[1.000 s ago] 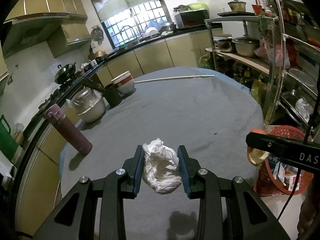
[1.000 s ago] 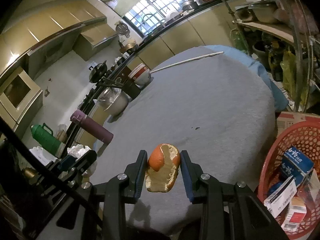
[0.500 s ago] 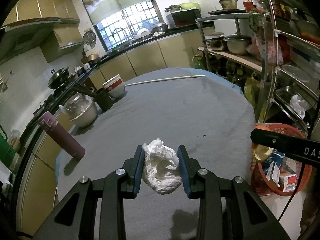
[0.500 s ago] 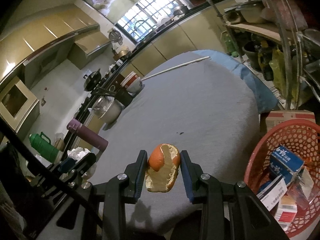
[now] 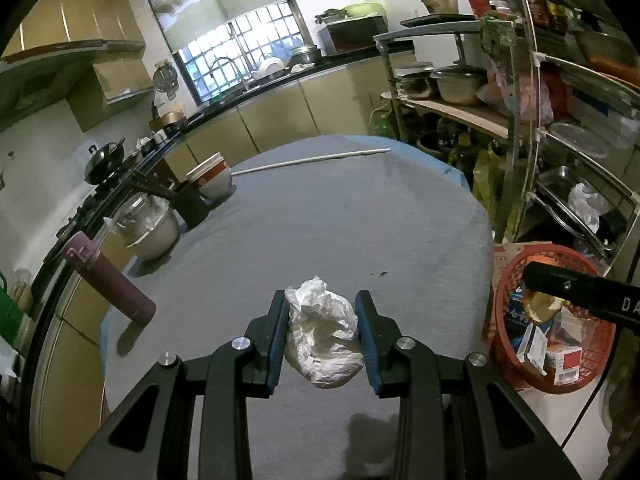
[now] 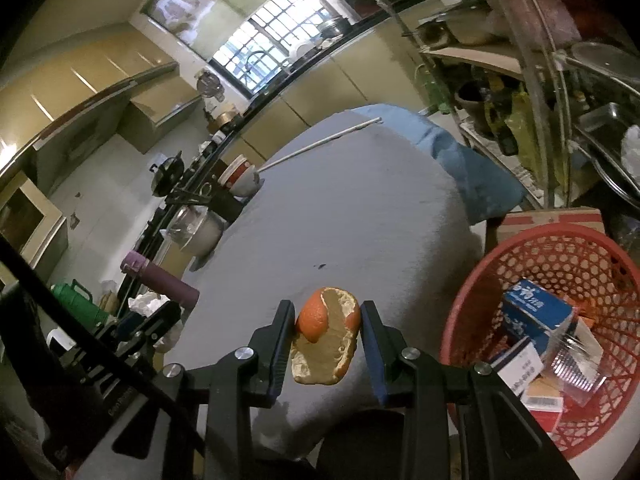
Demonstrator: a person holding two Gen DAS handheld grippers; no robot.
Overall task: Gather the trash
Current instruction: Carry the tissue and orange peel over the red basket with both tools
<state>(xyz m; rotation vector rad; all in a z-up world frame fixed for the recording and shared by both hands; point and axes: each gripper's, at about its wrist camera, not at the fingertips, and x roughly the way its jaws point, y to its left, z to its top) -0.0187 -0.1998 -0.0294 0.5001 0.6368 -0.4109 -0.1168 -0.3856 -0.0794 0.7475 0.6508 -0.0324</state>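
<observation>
White tissue (image 5: 324,338) pinched in left hand-held gripper (image 5: 323,336).

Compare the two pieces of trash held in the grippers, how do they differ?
The crumpled tissue is white, soft and wadded; the orange peel is orange outside, pale inside, a curved shell. The tissue sits in the left gripper, the peel in the right gripper. Both are clamped above the grey table.

left hand-held gripper (image 5: 322,336) clamped and angled downward, right hand-held gripper (image 6: 326,338) likewise
</observation>
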